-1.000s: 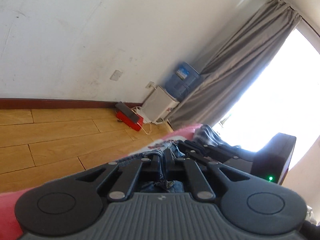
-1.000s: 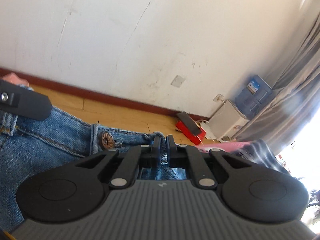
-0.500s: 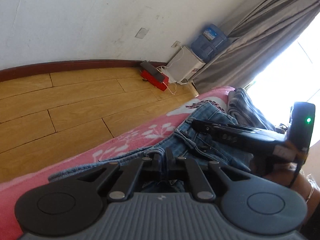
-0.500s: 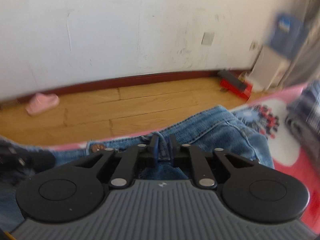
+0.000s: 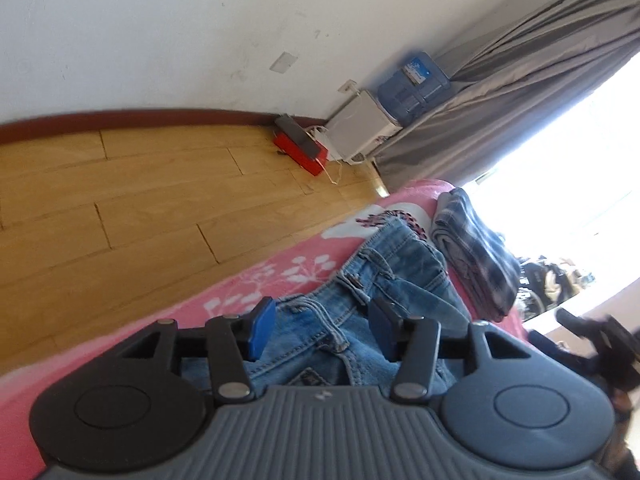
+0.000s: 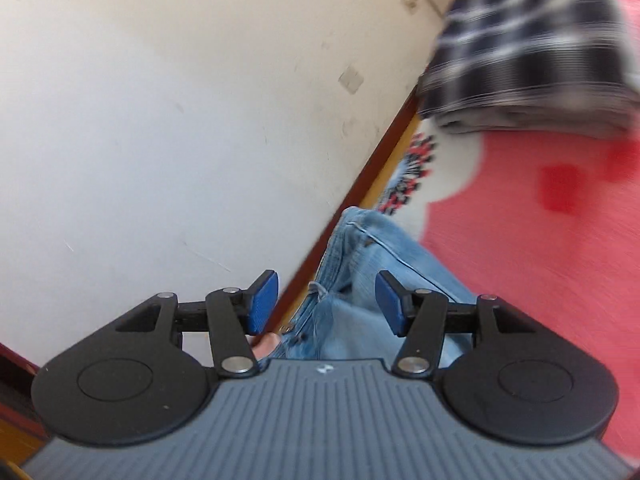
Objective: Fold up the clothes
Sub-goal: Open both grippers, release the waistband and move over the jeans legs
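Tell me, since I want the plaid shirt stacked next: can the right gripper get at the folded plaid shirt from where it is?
Probably yes. The right gripper, jaws opening and gripping nothing, points over the jeans toward the plaid shirt; only bare pink blanket lies between.

Right wrist view, tilted hard and motion-blurred. Right tongs (image 6: 326, 304), black linkage with blue pads, jaws opening; pads stand apart and press on nothing. Between and beyond them lies the light blue denim jeans (image 6: 360, 268), seam and stitching visible, bunched on the pink-red patterned blanket (image 6: 532, 264) of the bed. Upper right, a folded dark-and-white plaid garment (image 6: 528, 52) rests on the same blanket, well apart from the jeans. Off-white scuffed wall (image 6: 180, 120) fills the left; a dark brown baseboard (image 6: 384, 152) runs diagonally along its foot.
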